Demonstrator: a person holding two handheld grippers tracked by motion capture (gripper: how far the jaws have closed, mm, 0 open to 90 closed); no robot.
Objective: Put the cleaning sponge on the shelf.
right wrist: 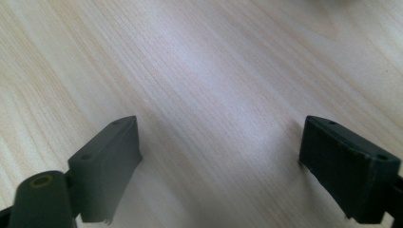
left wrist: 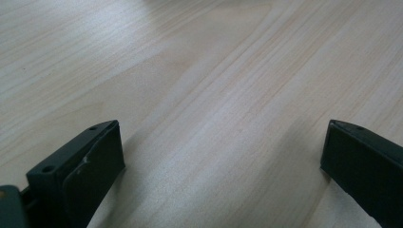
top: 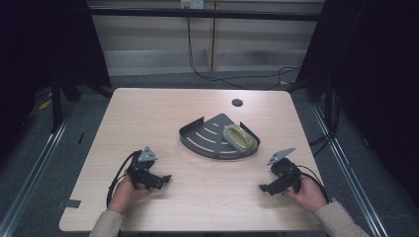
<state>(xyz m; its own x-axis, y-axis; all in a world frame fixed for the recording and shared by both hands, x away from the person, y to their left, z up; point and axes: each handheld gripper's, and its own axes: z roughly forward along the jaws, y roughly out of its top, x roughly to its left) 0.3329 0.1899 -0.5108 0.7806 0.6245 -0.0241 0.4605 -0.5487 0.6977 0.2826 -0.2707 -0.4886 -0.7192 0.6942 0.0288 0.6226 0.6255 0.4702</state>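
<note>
A dark grey quarter-round tray (top: 205,136) with slots lies at the middle of the wooden table (top: 148,113). A yellowish oval pad in a grey rim (top: 239,137) rests on the tray's right side. My left gripper (top: 160,181) sits low at the front left, held by a hand, pointing right. In the left gripper view its jaws stand wide apart over bare wood, so the left gripper (left wrist: 221,152) is open and holds nothing. At the front right my right gripper (top: 266,188) points left. It is open too, right gripper (right wrist: 221,145) with only wood between its fingers.
A round dark hole (top: 237,102) marks the table's far right part. Black cables (top: 197,69) run on the floor behind the table. Metal rails (top: 39,158) flank both sides.
</note>
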